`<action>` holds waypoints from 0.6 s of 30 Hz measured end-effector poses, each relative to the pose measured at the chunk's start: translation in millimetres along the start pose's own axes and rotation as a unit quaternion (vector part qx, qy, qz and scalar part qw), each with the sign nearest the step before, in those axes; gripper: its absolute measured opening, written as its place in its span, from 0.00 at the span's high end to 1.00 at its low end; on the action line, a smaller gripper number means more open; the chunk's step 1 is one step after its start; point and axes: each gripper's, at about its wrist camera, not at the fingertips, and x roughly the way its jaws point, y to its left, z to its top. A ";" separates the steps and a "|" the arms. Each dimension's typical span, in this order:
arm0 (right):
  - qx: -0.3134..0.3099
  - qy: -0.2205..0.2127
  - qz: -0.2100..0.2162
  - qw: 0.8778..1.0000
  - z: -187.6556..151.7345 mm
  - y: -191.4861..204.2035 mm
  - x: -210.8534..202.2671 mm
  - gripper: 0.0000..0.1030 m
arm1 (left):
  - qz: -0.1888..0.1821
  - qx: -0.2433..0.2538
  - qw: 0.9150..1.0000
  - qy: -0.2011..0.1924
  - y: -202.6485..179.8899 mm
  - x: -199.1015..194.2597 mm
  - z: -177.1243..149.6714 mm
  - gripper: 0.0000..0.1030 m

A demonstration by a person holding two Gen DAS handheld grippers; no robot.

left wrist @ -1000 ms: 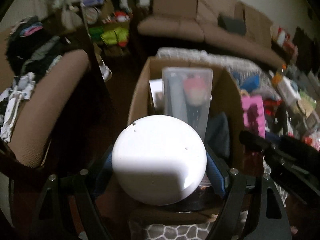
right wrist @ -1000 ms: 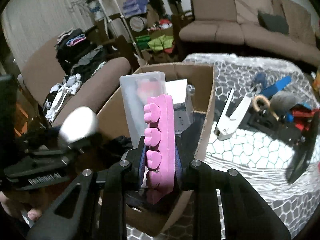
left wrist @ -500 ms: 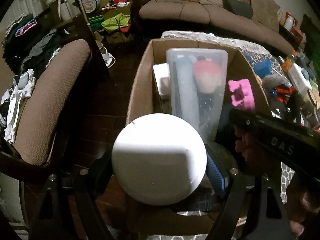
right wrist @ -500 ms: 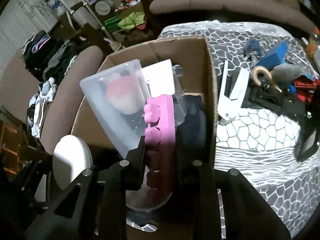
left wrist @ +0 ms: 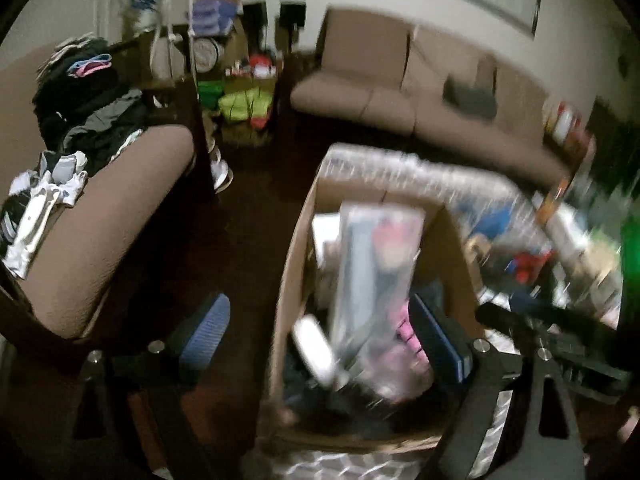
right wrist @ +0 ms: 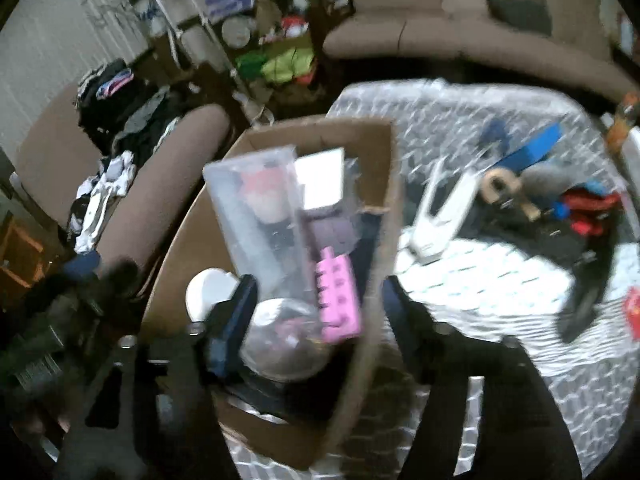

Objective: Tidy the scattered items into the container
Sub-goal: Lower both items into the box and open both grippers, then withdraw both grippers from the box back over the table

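A cardboard box (left wrist: 292, 280) (right wrist: 384, 200) stands at the edge of the patterned table. A tall clear plastic container (left wrist: 376, 264) (right wrist: 260, 216) leans inside it. The white round object (left wrist: 314, 346) (right wrist: 208, 292) lies in the box near its left wall. Beside the clear container rests the pink toe separator (left wrist: 404, 332) (right wrist: 338, 296). Over the box hangs my left gripper (left wrist: 320, 320), open and holding nothing. Above the box's right side my right gripper (right wrist: 320, 292) is also open and holds nothing. Both views are blurred by motion.
On the patterned cloth (right wrist: 480, 272) right of the box lie a white clip-like tool (right wrist: 440, 216), a blue piece (right wrist: 528, 152), red items (right wrist: 588, 208) and a black object (right wrist: 588, 292). A brown armchair (left wrist: 120, 208) with clothes stands left, a sofa (left wrist: 400, 100) behind.
Both grippers opened. The white round object left my left gripper and the pink toe separator left my right gripper; both now lie in the box. Both cameras pulled back and up.
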 end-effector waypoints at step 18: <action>-0.008 -0.232 -0.159 0.960 -45.4 -128.7 -164.5 0.10 | -0.029 -0.016 0.989 -0.143 -76.7 -23.4 -10.2 0.00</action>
